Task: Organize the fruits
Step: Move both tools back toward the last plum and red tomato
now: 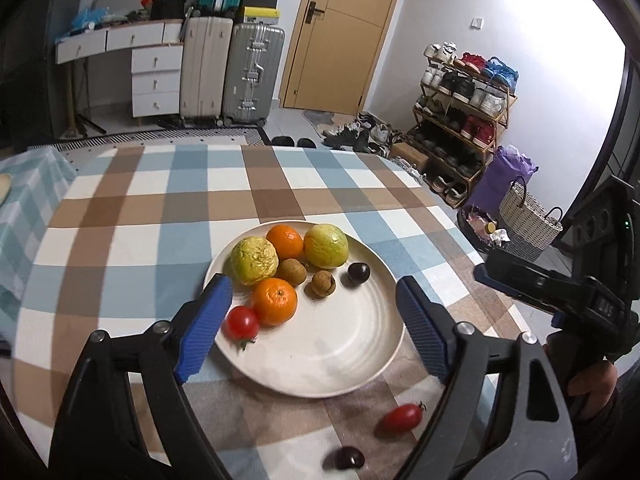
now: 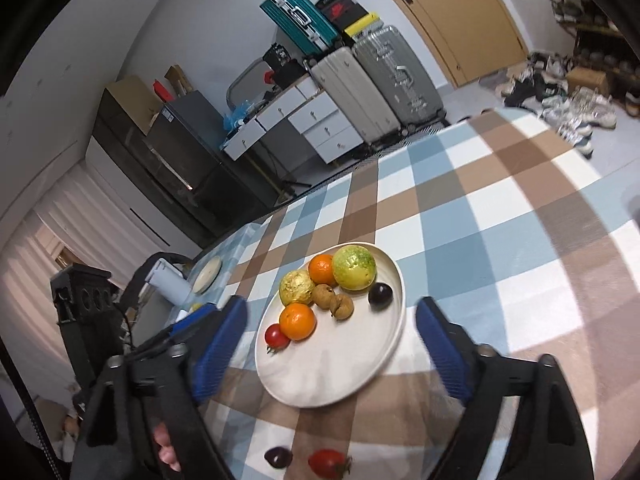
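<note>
A white plate (image 1: 352, 344) on the checked tablecloth holds two yellow-green guavas (image 1: 254, 261), two oranges (image 1: 275, 301), two brown longans (image 1: 320, 283), a dark plum (image 1: 358, 273) and a red cherry tomato (image 1: 241, 323). A second red tomato (image 1: 401, 418) and a dark plum (image 1: 349, 458) lie on the cloth in front of the plate. My left gripper (image 1: 312, 320) is open and empty above the plate's near side. My right gripper (image 2: 332, 344) is open and empty above the plate (image 2: 360, 368), with the loose tomato (image 2: 328, 462) and plum (image 2: 278, 457) below it.
The checked tablecloth (image 1: 160, 208) covers the table. The right gripper's body (image 1: 560, 292) shows at the right in the left wrist view. A small plate (image 2: 207, 274) and a white object (image 2: 168, 284) lie at the table's far left. Suitcases (image 1: 232, 72), drawers and a shoe rack (image 1: 460, 120) stand beyond.
</note>
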The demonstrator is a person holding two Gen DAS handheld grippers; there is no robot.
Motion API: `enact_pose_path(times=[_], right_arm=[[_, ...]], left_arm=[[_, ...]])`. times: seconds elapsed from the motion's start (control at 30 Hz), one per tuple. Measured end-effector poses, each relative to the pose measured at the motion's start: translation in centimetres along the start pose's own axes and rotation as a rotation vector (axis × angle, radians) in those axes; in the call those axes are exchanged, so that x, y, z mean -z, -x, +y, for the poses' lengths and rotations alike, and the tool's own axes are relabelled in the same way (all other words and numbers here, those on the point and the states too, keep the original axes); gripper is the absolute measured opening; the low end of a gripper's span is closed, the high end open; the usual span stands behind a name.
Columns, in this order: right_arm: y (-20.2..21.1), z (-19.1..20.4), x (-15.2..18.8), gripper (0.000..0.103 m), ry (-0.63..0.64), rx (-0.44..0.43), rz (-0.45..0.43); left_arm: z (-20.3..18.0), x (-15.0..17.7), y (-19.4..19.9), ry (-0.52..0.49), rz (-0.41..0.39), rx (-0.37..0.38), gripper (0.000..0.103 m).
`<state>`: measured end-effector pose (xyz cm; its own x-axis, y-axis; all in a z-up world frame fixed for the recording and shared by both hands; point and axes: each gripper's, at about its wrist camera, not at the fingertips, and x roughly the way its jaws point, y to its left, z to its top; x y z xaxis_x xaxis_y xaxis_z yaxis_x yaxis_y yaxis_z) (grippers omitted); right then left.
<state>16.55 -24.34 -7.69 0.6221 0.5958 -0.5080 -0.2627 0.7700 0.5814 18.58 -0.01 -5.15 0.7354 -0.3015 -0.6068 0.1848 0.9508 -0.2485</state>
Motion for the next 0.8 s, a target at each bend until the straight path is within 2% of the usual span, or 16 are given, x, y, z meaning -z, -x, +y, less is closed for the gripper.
enact_pose_path(times=[0.13,0.2,0.27,0.57,0.67,0.8], right_arm=[[2.1,1.3,0.7,0.100,0.036,0.013,-0.034],[2.6,2.0,1.1,0.102,0.060,0.022,-0.044],[3.1,2.5,1.5,0.102,0.078,0.034,-0.050],[5.1,4.9,3.5,0.103,0.192,0.065,-0.073],[5.8,5.1,4.1,0.103,0.182,0.042,-0.088],[5.9,5.1,4.9,0.103,0.190,0.057,-0.075]], left_arm=[[-0.6,0.6,2.6,-0.006,-0.022,-0.016,0.088],[-0.8,1.1,3.7,-0.006,-0.032,-0.026,0.097],[-0.8,1.6,4.8,0.000,-0.047,-0.031,0.101],[-0.8,3.9,7.8,0.005,-0.071,-0.072,0.102],[-1.0,4.9,8.5,-0.011,-0.083,-0.089,0.102],[-0.8,6.3,8.9,0.005,-0.071,-0.093,0.102]])
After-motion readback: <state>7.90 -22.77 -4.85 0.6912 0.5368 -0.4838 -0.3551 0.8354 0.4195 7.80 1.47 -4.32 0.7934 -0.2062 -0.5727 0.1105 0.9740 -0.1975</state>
